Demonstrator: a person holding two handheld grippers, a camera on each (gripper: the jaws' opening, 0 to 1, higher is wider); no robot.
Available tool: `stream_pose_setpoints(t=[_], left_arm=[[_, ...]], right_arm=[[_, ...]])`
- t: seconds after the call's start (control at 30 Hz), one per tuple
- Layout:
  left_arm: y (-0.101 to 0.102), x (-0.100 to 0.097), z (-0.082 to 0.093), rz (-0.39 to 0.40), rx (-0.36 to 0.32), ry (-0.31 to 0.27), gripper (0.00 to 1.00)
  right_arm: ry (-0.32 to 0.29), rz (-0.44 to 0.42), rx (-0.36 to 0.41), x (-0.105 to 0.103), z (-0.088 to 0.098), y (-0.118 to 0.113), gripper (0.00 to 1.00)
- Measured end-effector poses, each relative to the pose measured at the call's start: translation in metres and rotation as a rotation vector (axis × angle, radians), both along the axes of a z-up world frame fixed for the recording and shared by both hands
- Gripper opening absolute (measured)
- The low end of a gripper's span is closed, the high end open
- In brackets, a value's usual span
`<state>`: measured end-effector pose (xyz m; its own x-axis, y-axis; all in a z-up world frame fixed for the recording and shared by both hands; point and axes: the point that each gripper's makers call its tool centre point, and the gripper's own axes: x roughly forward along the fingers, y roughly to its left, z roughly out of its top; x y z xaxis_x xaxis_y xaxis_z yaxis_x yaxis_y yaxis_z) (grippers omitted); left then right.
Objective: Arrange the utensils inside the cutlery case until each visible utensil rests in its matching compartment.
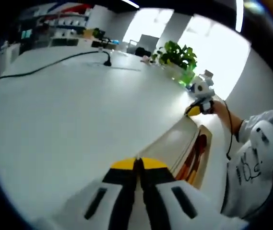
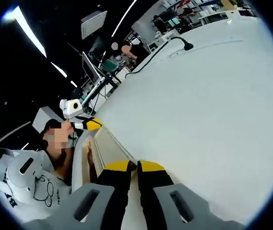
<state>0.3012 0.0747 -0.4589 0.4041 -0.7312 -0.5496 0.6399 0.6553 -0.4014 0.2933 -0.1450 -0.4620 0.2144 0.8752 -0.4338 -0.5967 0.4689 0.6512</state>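
Note:
The cutlery case stands open on the white table (image 1: 78, 110). Its pale lid (image 1: 174, 141) is raised, and red and orange utensils (image 1: 197, 151) lie in the tray beneath it. My left gripper (image 1: 137, 164) is shut, with the lid's near corner running into its yellow tips. In the same view my right gripper (image 1: 195, 110) sits at the lid's far corner, held by a hand. In the right gripper view the lid (image 2: 108, 143) runs from my shut right gripper (image 2: 137, 166) to the left gripper (image 2: 87, 124). Utensils (image 2: 92, 165) show dimly behind it.
A black cable (image 1: 54, 62) (image 2: 160, 50) crosses the far side of the table (image 2: 213, 96). A green plant (image 1: 179, 57) stands near the table's edge. The person in a white shirt (image 1: 251, 163) stands close behind the case. Shelves and desks fill the background.

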Motion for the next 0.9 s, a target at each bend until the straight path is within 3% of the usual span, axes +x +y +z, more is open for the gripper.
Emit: stream_pose_setpoints(t=[0.17,0.27,0.47,0.67,0.83,0.9], left_arm=[[0.001,0.001,0.000,0.006,-0.006,-0.005,0.02],[0.002,0.002,0.008,0.021,-0.046,-0.024,0.02],[0.000,0.003,0.018,0.037,-0.093,-0.072,0.00],[0.004,0.004,0.014,0.057,-0.117,-0.074,0.01],[0.007,0.007,0.015,0.060,-0.091,-0.119,0.08],[0.010,0.010,0.016,0.064,-0.087,-0.135,0.13]], right_arm=[[-0.038,0.016,-0.023,-0.005,0.001,0.002,0.03],[-0.075,0.010,-0.011,-0.002,0.008,0.001,0.03],[-0.239,0.060,-0.069,-0.003,0.016,0.008,0.03],[-0.306,0.062,-0.088,-0.003,0.018,0.007,0.03],[-0.366,0.067,-0.100,-0.001,0.024,0.005,0.03],[-0.422,0.076,-0.118,0.001,0.027,0.004,0.03]])
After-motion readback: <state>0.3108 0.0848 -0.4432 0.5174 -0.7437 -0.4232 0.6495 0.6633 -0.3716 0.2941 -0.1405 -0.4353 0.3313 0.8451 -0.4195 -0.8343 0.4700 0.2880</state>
